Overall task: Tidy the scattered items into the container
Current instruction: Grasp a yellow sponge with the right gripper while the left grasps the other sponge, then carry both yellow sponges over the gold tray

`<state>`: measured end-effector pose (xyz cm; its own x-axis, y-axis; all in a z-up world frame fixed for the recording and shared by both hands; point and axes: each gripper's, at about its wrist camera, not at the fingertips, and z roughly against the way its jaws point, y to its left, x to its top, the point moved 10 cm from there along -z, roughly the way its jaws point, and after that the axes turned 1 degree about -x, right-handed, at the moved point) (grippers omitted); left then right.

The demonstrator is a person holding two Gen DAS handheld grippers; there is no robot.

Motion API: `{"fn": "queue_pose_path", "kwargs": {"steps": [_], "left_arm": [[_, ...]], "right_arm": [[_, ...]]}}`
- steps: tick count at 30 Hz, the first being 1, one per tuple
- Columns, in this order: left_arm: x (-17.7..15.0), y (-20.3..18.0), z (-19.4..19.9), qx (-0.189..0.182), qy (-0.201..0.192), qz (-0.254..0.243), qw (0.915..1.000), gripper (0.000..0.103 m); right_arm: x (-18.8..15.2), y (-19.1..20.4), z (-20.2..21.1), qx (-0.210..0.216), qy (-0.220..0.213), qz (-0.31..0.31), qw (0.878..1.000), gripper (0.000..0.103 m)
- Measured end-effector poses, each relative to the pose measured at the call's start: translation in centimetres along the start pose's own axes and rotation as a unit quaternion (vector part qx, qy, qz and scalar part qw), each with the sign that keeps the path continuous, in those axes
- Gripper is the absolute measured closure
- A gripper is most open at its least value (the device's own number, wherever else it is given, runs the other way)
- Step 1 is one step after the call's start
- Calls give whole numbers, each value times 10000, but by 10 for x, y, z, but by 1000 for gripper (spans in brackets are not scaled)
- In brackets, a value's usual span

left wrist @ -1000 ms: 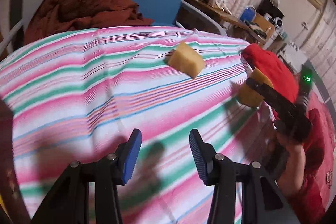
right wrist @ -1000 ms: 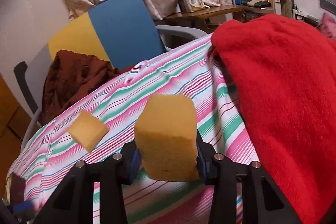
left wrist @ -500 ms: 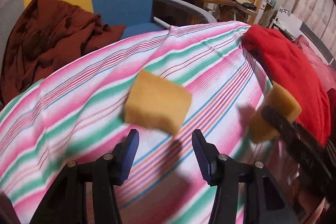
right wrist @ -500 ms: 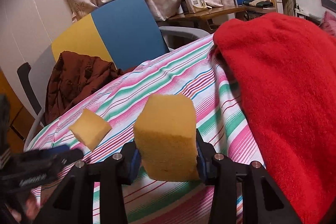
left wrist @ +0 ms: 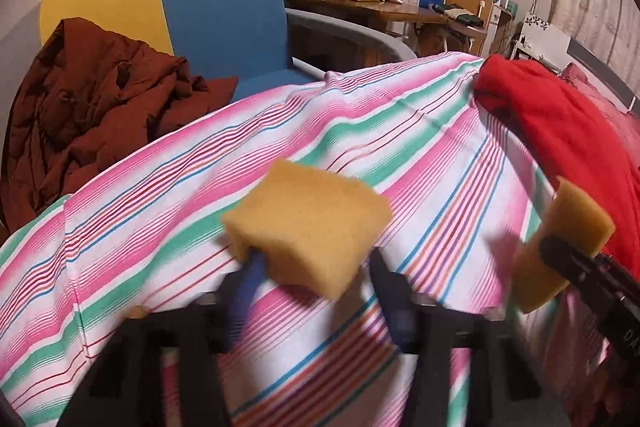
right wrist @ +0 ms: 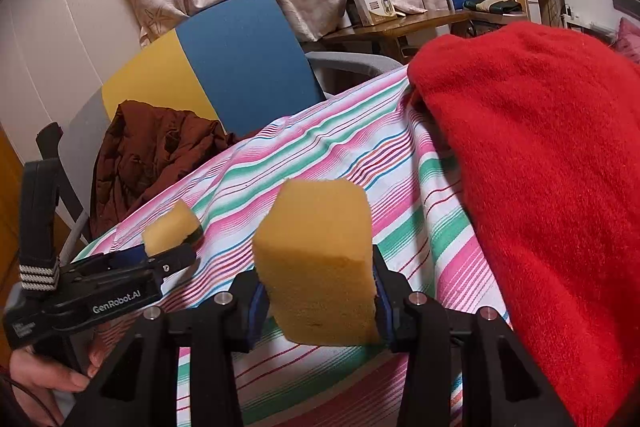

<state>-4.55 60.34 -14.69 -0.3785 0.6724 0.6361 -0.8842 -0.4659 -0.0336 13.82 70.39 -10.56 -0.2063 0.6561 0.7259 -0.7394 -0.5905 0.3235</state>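
Two yellow sponges are in view, one for each of the two grippers. The right gripper (right wrist: 316,301) is clamped on the first sponge (right wrist: 316,263), which stands upright between its blue pads, lifted clear of the striped cloth (right wrist: 360,155).

The second sponge (left wrist: 306,227) lies on the cloth in front of the left gripper (left wrist: 316,291). The left jaws have just been closing and stand on either side of the sponge's near end. The left finger (left wrist: 246,287) meets its lower corner; the right finger sits just beside the sponge, and blur hides whether it touches. The pads do not visibly press it.

One red towel (right wrist: 540,167) is heaped on the cloth to the right of both sponges. Behind the cloth stands one blue and yellow chair (left wrist: 216,7), with one brown garment (left wrist: 88,111) piled on it. No container is in view.
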Motion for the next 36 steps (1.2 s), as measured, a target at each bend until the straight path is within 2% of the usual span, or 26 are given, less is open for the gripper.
{"fn": "queue_pose_path", "kwargs": {"steps": [4, 7, 14, 17, 24, 28, 32, 36], "left_arm": [[2, 5, 6, -104, -163, 186, 9996, 63], [-1, 9, 14, -22, -298, 265, 9992, 67], [-17, 26, 51, 191, -759, 689, 9946, 67], [-30, 26, 68, 223, -861, 691, 9936, 67], [-66, 25, 99, 333, -916, 682, 9929, 67], [-88, 37, 113, 401, -906, 888, 9911, 67], [-109, 54, 130, 387, -955, 1344, 9855, 67], [-118, 50, 149, 281, -1053, 1430, 9837, 68]], "right_arm": [[0, 1, 0, -44, -14, 48, 10000, 59], [0, 1, 1, -93, -24, 102, 9999, 59], [0, 5, 2, -211, -42, 258, 9994, 59], [0, 9, 3, -234, -81, 389, 9989, 59], [-1, 41, 16, -366, -364, 1247, 9909, 59], [-9, 62, 26, -416, -479, 1730, 9829, 59], [-20, 76, 37, -397, -538, 1985, 9778, 59], [-34, 92, 49, -336, -512, 2254, 9723, 59]]}}
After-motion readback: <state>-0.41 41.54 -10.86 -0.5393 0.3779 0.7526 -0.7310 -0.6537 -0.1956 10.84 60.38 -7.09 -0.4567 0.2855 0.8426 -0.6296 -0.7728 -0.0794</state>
